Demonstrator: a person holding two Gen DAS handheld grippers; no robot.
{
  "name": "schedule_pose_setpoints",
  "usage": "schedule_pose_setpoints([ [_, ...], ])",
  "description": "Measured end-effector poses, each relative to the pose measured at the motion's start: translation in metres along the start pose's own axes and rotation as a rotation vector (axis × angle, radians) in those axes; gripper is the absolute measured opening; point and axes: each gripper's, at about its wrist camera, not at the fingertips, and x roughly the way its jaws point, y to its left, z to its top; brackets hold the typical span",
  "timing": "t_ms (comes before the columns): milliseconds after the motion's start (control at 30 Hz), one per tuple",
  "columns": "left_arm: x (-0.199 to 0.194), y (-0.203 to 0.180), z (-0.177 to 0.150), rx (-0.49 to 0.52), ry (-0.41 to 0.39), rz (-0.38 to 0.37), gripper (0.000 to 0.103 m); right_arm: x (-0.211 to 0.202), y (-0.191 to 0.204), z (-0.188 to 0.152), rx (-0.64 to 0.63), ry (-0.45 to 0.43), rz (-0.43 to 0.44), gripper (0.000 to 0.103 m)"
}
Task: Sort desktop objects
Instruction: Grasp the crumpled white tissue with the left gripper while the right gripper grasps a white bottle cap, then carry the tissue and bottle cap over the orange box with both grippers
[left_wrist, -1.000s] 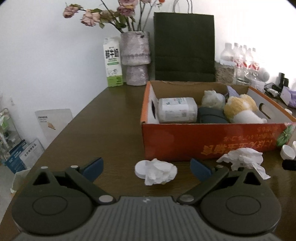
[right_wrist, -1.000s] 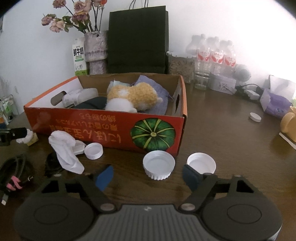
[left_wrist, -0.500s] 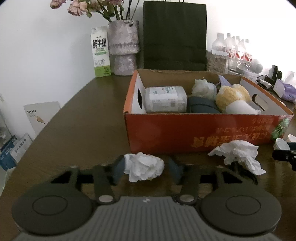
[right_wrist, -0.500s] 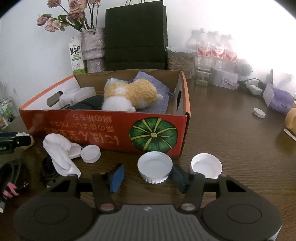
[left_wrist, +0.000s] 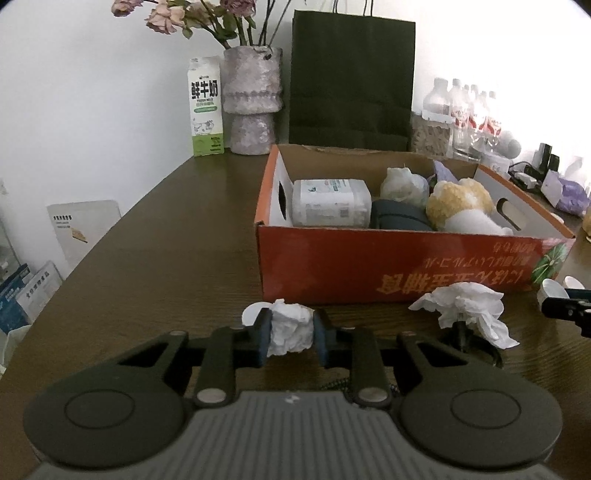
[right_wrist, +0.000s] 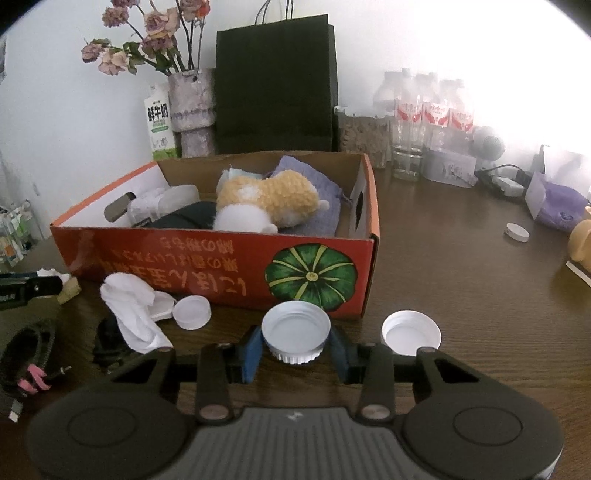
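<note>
The orange box (left_wrist: 388, 269) walls off the way straight ahead of both grippers, its inside crowded with a plush toy (right_wrist: 273, 199) and a wipes pack (left_wrist: 330, 201). Left of it, the brown surface (left_wrist: 177, 236) lies open back to the milk carton (left_wrist: 205, 107) and vase (left_wrist: 253, 99). Right of the box, open surface (right_wrist: 454, 266) holds only a loose white cap (right_wrist: 410, 332) and a small lid (right_wrist: 517, 232).

Left gripper (left_wrist: 291, 332): level, low over the table, pointing to 12 o'clock, blue pads pressed on both sides of a crumpled tissue (left_wrist: 289, 331). Right gripper (right_wrist: 295, 342): level, low, closed around a white lid (right_wrist: 296, 331).
</note>
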Motion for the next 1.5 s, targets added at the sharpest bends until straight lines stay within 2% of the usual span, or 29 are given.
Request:
schedule_pose_setpoints([
  [200,-0.018,0.003,0.008,-0.021,-0.045,-0.027,0.024,-0.02,0.003,0.006,-0.009,-0.051,0.027,0.038],
  [500,-0.05,-0.009,0.042,-0.004,-0.194,-0.063,0.024,-0.055,0.016,0.04,-0.053,-0.192,0.073,0.038],
  [633,-0.051,-0.019,0.061,-0.002,-0.252,-0.081,0.024,-0.059,0.021,0.059,-0.066,-0.245,0.074,0.038],
  [800,-0.041,-0.032,0.082,-0.008,-0.287,-0.092,0.024,-0.047,0.019,0.08,-0.052,-0.274,0.053,0.038],
  [1100,0.002,-0.044,0.101,-0.007,-0.271,-0.076,0.024,0.003,0.004,0.101,-0.018,-0.244,0.024,0.038],
  [1300,0.048,-0.039,0.095,-0.033,-0.196,-0.031,0.024,0.036,-0.006,0.089,0.007,-0.18,0.014,0.038],
  [1500,0.071,-0.044,0.082,0.023,-0.132,-0.034,0.024,0.052,-0.007,0.079,-0.006,-0.139,0.0,0.038],
])
